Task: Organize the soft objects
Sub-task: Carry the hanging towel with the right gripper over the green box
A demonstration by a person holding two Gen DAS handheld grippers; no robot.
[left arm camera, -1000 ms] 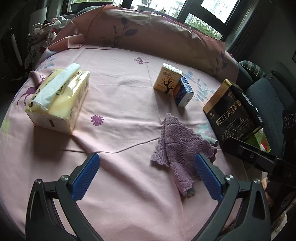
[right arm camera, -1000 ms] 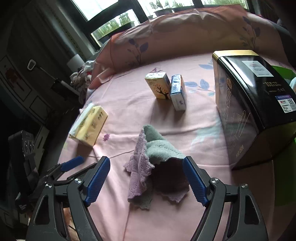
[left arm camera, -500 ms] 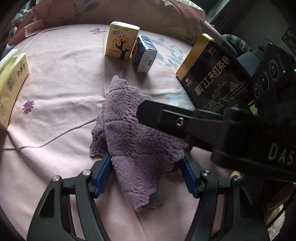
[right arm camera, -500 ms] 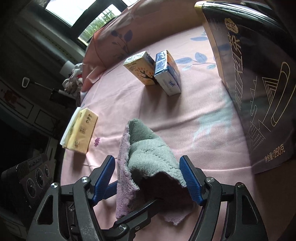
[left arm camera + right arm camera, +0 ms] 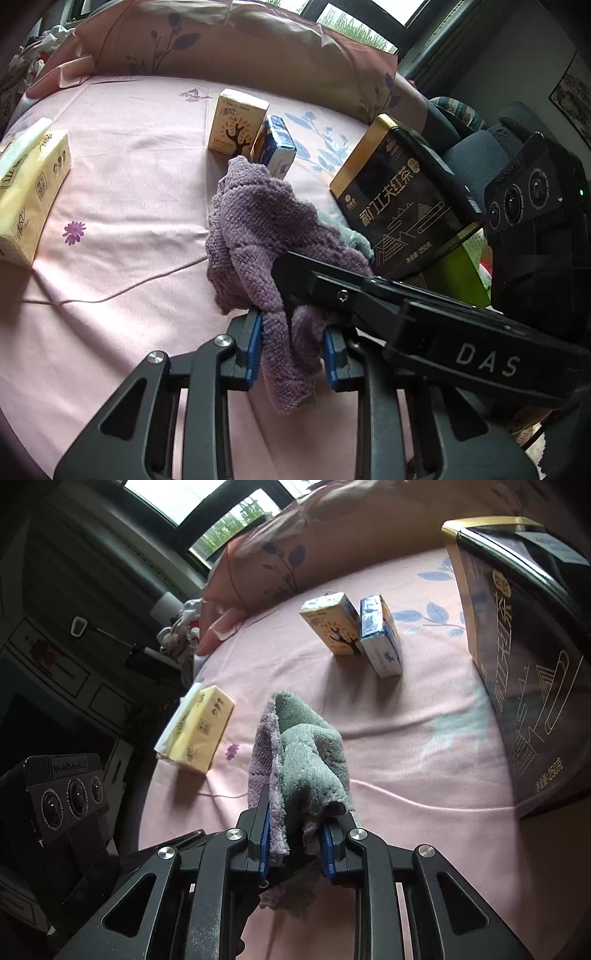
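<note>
A small cloth, purple knit (image 5: 258,229) on one face and grey-green plush (image 5: 310,760) on the other, lies bunched on the pink bedsheet (image 5: 129,221). My left gripper (image 5: 293,343) is closing, its blue pads pinching the cloth's near purple edge. My right gripper (image 5: 295,834) is closing too, with the cloth's near end squeezed between its pads. One of the right gripper's fingers (image 5: 332,291) crosses the left wrist view over the cloth. The part of the cloth under both grippers is hidden.
A large yellow tissue pack (image 5: 29,199) lies at the left. A small yellow pack (image 5: 236,127) and a blue pack (image 5: 277,147) stand behind the cloth. A black and gold tin (image 5: 402,206) stands at the right, close to the cloth. A pink pillow (image 5: 221,48) borders the far side.
Both grippers moved in on the cloth and their jaws went from wide apart to pinched on it. The cloth has bunched up and risen between them.
</note>
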